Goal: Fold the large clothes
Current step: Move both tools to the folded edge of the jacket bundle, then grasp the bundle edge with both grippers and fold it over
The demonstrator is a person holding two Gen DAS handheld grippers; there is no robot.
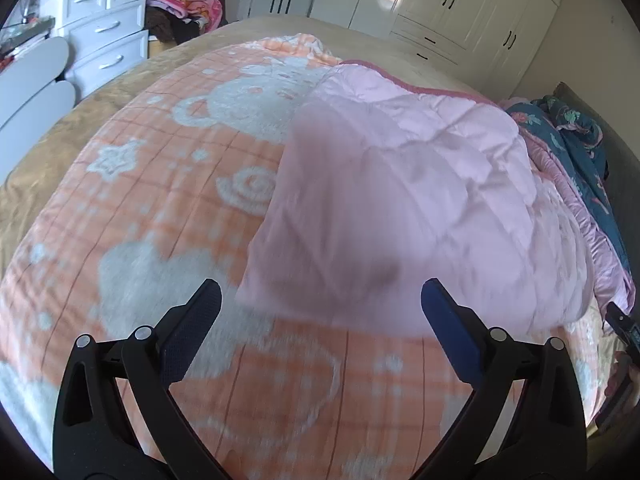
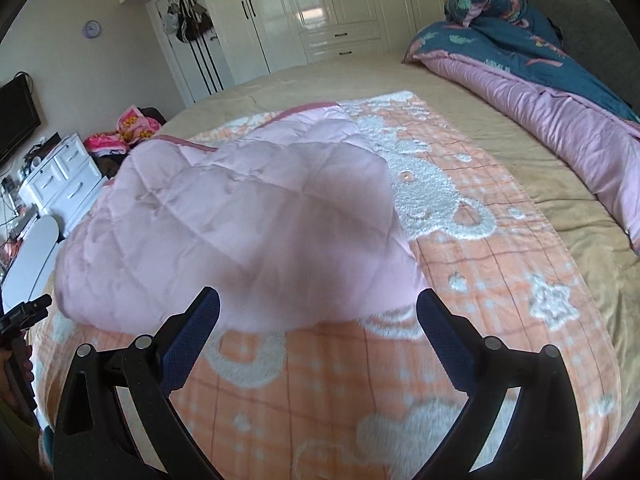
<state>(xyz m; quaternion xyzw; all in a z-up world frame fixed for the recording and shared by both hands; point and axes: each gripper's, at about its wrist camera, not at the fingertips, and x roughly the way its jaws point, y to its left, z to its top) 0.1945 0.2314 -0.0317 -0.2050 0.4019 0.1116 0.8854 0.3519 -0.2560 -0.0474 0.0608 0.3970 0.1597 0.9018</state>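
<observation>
both grippers' fingers (image 1: pixel 208 300) spread apart (empty), pink quilt (image 1: pixel 400 200) just beyond them on orange blanket (image 1: pixel 160 200).

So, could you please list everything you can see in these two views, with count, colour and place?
Quilt: one, pale pink, bunched on the blanket.
Blanket: one, orange with white figures, spread on the bed.
Bed sheet: one, tan, under the blanket.
Duvet: one, teal and pink, heaped by the headboard.
Wardrobe: one, white, far wall.
Drawer unit: one, white, beside the bed.
Clock: one, purple, on the wall.
Left gripper: black, blue pads, open.
Right gripper: same, open.
</observation>
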